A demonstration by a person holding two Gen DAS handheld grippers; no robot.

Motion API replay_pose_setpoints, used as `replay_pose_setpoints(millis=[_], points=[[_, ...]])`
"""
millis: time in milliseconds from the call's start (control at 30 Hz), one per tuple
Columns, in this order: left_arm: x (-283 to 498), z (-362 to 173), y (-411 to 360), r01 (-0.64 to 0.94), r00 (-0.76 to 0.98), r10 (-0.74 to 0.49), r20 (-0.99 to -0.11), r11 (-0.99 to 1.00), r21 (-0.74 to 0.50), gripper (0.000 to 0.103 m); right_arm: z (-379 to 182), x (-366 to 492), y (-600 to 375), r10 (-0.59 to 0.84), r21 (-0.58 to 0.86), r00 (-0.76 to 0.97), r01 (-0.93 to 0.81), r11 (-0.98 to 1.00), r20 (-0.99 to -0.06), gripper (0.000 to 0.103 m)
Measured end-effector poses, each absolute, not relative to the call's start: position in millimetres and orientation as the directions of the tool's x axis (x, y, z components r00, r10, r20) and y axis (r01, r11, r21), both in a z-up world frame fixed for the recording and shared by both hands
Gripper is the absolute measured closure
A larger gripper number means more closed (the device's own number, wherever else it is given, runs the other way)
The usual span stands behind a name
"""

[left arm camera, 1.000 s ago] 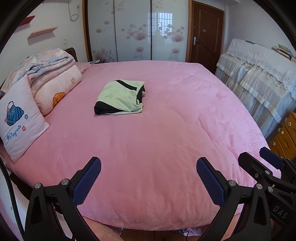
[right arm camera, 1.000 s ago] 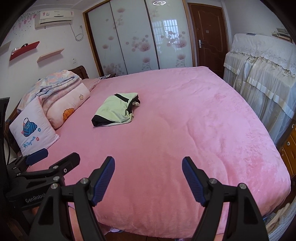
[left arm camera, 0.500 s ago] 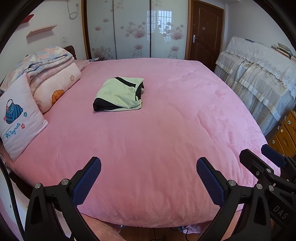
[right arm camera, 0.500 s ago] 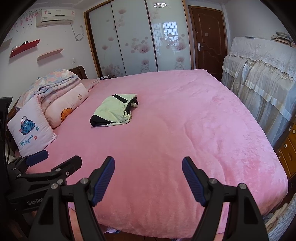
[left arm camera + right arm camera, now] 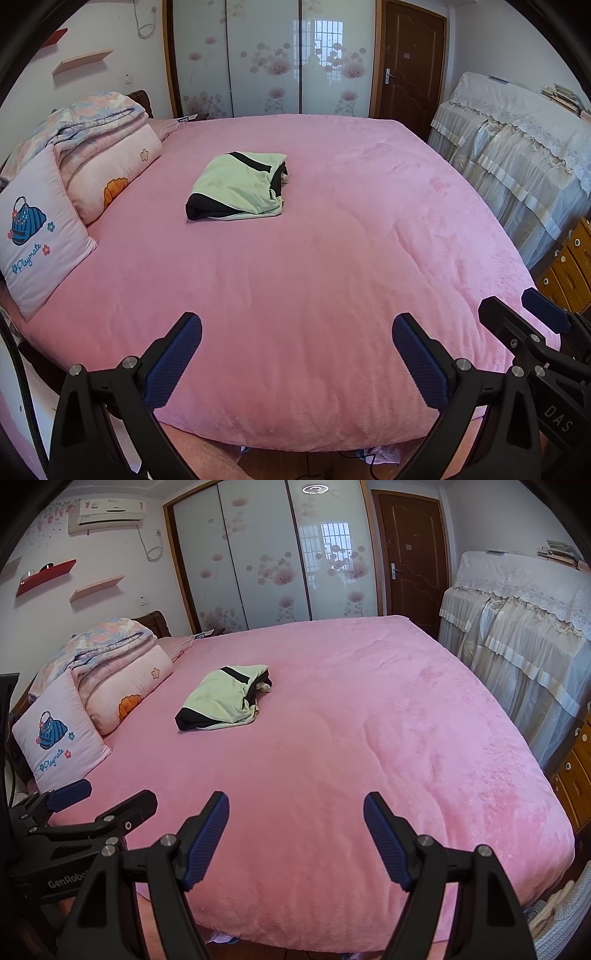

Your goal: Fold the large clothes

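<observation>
A light green and black garment (image 5: 238,186) lies folded into a compact bundle on the pink bed (image 5: 314,277), left of the middle; it also shows in the right wrist view (image 5: 223,698). My left gripper (image 5: 295,332) is open and empty, held off the near edge of the bed, far from the garment. My right gripper (image 5: 295,808) is open and empty, beside the left one at the same edge. The right gripper shows at the right of the left wrist view (image 5: 517,317). The left gripper shows at the left of the right wrist view (image 5: 103,797).
A pillow (image 5: 33,236) and folded quilts (image 5: 99,147) lie along the bed's left side. A lace-covered cabinet (image 5: 517,147) and wooden drawers (image 5: 569,266) stand on the right. Sliding wardrobe doors (image 5: 266,59) and a brown door (image 5: 410,62) are behind the bed.
Both grippers have drawn back a little and tilted down; the bed and garment sit slightly lower in view. Jaws stay open. The garment has not moved.
</observation>
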State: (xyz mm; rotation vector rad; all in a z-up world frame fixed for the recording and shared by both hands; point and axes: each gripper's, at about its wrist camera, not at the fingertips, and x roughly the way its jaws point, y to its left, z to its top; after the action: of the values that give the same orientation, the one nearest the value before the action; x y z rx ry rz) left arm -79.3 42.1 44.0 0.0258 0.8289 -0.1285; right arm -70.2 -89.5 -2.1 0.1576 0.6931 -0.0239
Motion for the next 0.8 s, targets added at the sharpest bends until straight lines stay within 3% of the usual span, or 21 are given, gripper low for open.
replay_pose_setpoints(millis=[800], points=[[-82.1,39.0,45.7,0.120,0.662,-0.096,-0.743,0.993,-0.021,0.001,-3.5,-70.4,-88.8,0.030,0.138,0.765,0.077,0.987,-0.643,0.027]])
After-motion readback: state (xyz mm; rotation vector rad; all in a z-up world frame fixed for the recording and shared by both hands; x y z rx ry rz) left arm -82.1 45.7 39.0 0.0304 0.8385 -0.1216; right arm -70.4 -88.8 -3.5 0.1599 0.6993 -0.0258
